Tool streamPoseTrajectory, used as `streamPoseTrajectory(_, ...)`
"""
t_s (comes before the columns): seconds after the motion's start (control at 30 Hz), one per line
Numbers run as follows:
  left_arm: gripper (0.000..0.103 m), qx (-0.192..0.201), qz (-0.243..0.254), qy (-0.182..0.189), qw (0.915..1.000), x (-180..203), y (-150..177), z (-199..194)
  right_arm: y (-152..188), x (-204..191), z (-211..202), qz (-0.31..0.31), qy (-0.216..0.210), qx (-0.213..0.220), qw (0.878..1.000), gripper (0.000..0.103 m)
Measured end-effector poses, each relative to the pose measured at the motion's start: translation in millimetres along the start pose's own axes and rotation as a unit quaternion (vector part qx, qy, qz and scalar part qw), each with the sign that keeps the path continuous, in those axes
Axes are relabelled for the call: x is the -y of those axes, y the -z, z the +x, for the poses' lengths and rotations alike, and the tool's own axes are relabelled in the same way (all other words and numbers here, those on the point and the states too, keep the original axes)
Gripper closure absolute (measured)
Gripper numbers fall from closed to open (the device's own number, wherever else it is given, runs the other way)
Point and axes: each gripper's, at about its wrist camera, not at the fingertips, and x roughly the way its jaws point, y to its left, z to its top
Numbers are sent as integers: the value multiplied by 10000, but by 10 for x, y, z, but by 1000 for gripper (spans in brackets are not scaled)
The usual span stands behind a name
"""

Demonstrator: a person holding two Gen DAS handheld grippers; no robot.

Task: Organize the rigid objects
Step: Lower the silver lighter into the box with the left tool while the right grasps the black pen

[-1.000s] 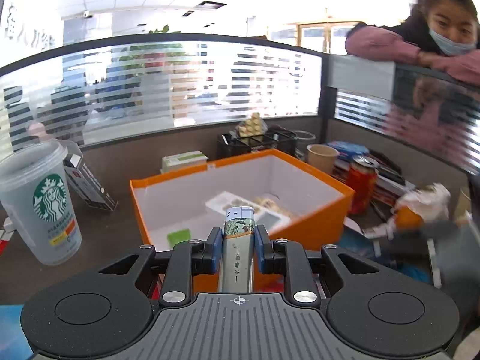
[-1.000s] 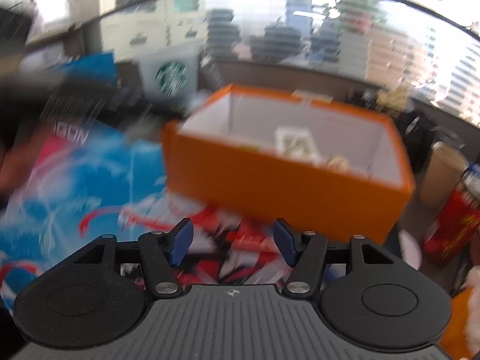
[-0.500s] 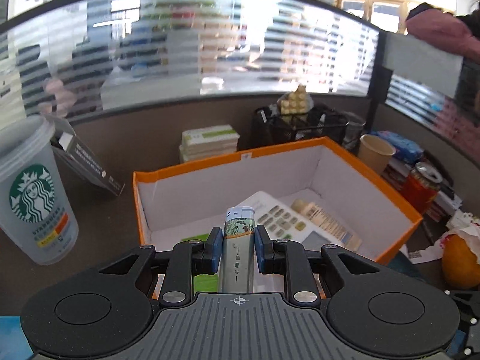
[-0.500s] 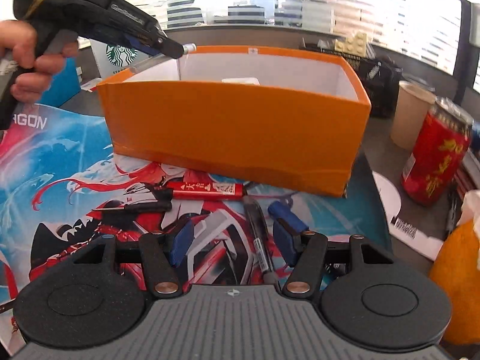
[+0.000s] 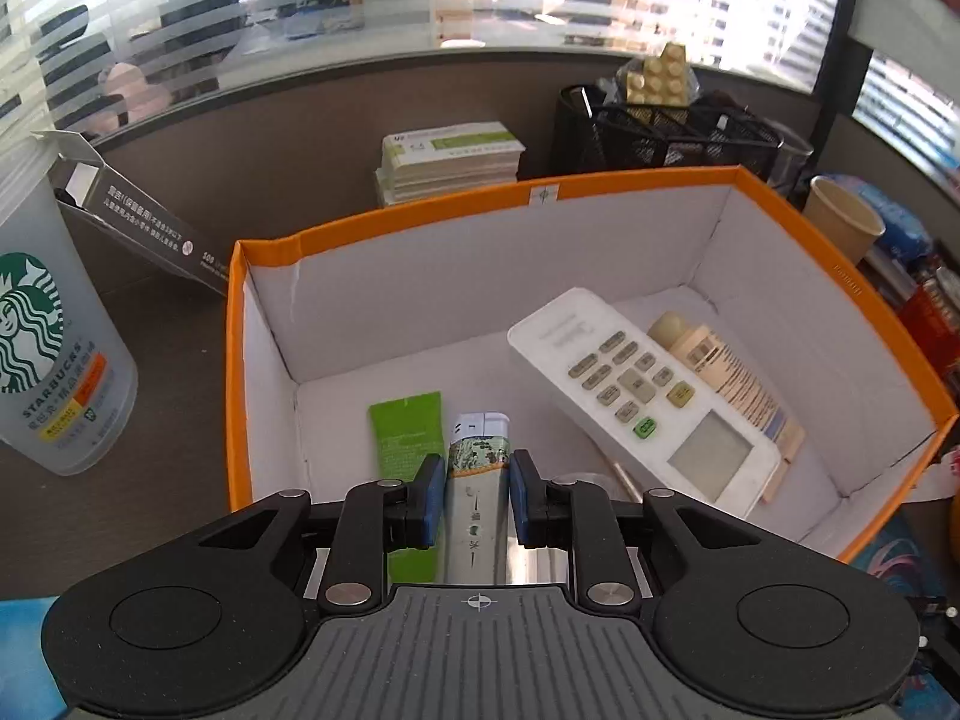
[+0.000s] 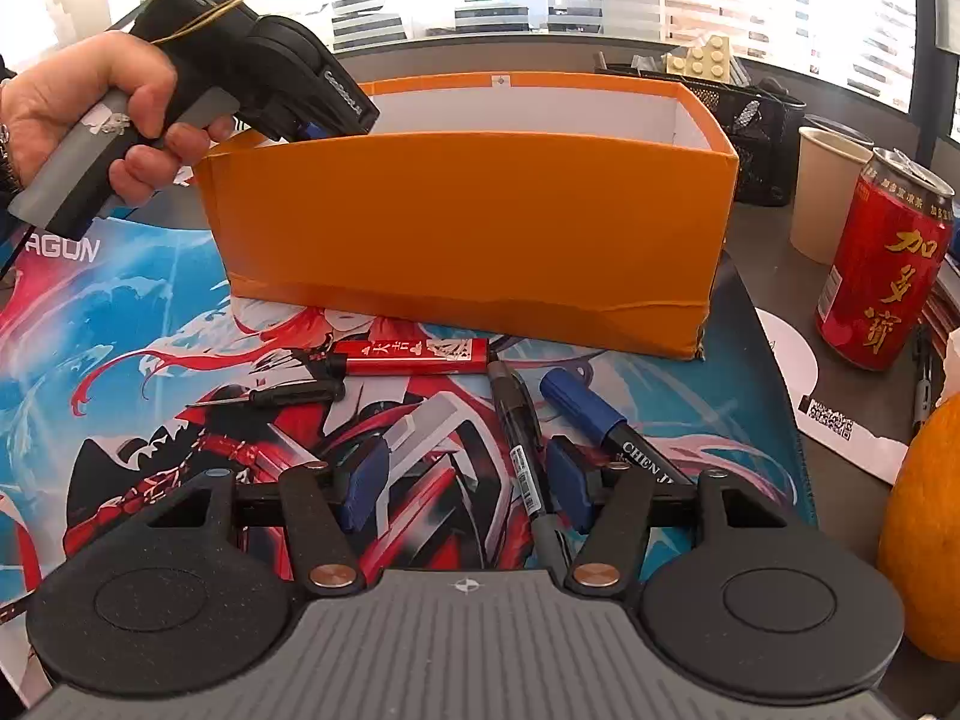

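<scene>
My left gripper (image 5: 477,498) is shut on a silver lighter (image 5: 479,468) with a green picture band, held over the near left part of the orange box (image 5: 420,222). Inside the box lie a white remote control (image 5: 642,396), a beige bottle (image 5: 726,372) and a green tube (image 5: 408,438). In the right wrist view the left gripper (image 6: 336,120), held in a hand, dips over the box's left rim (image 6: 468,138). My right gripper (image 6: 465,480) stands open low over the printed mat, with a black marker (image 6: 519,444) lying between its fingers. A red lighter (image 6: 414,357), a blue-capped marker (image 6: 594,420) and a small screwdriver (image 6: 276,396) lie nearby.
A Starbucks cup (image 5: 48,348) and an open dark carton (image 5: 150,234) stand left of the box. Behind it are stacked green-white boxes (image 5: 450,159) and a black mesh organiser (image 5: 672,132). A paper cup (image 6: 828,192), red can (image 6: 882,264) and orange fruit (image 6: 924,528) sit right.
My left gripper has carried the lighter forward and tilted down, from before the box's front wall to over its inside. The right gripper has sunk toward the mat and come to rest over the black marker.
</scene>
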Motion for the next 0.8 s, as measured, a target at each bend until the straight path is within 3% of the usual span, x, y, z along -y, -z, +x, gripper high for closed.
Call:
streamPoseTrajectory(0.43, 82, -54, -76, -362, 9993, 43, -6, 117, 46, -87, 2, -378, 280, -9, 9989, 55)
streamPoseTrajectory(0.63, 81, -162, -126, -554, 9983, 63, -23, 161, 43, -126, -10, -433, 262, -38, 9987, 65)
streamPoseTrajectory(0.8, 80, -223, -137, -634, 9976, 66, -44, 197, 43, -125, -10, -419, 252, -34, 9988, 66)
